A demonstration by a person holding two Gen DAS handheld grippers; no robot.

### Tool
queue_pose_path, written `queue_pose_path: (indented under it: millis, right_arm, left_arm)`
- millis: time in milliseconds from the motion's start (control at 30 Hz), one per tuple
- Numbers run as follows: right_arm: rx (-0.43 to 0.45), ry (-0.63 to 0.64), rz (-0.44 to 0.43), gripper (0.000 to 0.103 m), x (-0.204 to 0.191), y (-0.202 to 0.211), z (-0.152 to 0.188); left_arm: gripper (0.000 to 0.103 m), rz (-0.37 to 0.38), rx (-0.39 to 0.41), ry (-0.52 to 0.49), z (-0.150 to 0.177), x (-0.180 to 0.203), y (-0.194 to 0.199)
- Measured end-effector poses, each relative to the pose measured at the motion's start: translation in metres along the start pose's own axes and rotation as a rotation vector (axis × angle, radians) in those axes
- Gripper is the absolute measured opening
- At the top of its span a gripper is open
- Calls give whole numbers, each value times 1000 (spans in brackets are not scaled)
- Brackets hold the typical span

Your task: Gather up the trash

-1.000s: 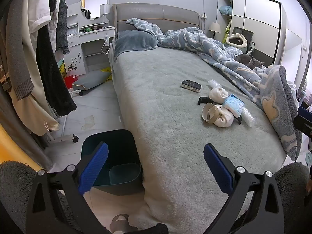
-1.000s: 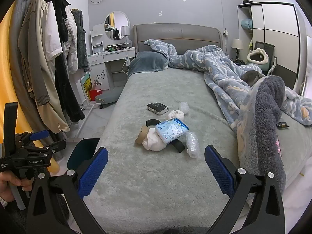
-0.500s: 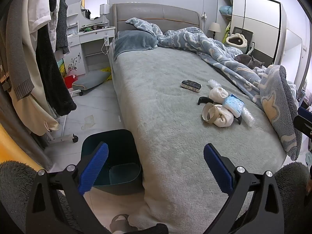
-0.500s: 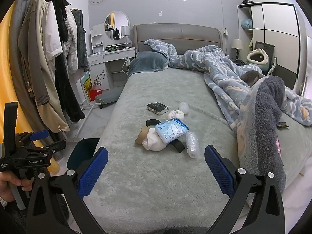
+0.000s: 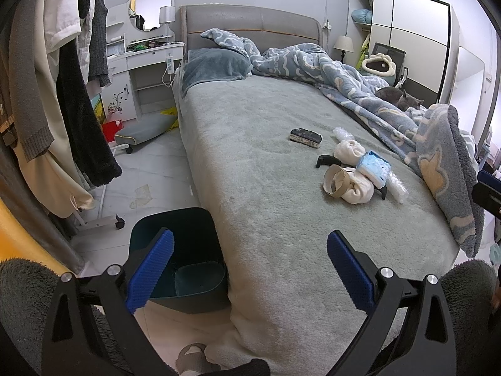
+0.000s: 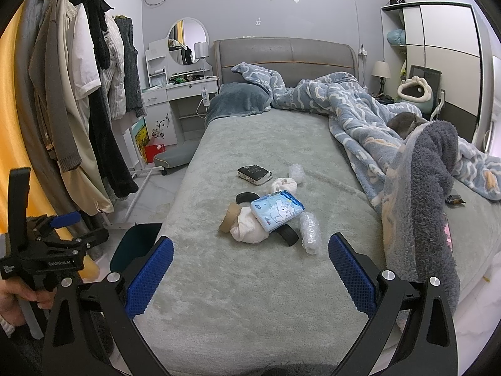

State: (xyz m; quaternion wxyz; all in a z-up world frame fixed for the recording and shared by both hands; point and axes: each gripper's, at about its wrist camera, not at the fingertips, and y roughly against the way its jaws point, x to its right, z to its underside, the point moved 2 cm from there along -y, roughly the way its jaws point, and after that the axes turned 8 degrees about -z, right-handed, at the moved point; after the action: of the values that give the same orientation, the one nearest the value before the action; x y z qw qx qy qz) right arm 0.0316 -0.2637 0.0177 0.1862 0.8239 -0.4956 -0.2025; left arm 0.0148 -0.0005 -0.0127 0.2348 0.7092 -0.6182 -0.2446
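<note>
A pile of trash lies on the grey-green bed [image 6: 250,282]: a blue tissue pack [image 6: 277,209] [image 5: 374,168], a cardboard tape roll [image 6: 229,217] [image 5: 335,181], white crumpled cloth [image 6: 249,231], bubble wrap [image 6: 310,232], and a black curved piece [image 6: 288,235]. A dark teal trash bin [image 5: 184,250] stands on the floor by the bed's left side. My left gripper [image 5: 250,269] is open and empty, over the bin and bed edge. My right gripper [image 6: 250,274] is open and empty, short of the pile.
A small black book [image 6: 254,174] lies beyond the pile. A rumpled blue blanket [image 6: 360,119] covers the bed's right side, with a grey cat [image 5: 397,97] on it. Clothes hang on a rack [image 6: 94,109] at left. A white dresser [image 6: 178,100] stands behind.
</note>
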Motion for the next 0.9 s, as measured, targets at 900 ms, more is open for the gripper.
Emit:
queue_pose_path:
  millis: [900]
  right_arm:
    - [-64, 36, 39, 96, -36, 1, -1]
  left_arm:
    - [98, 168, 40, -35, 2, -26, 33]
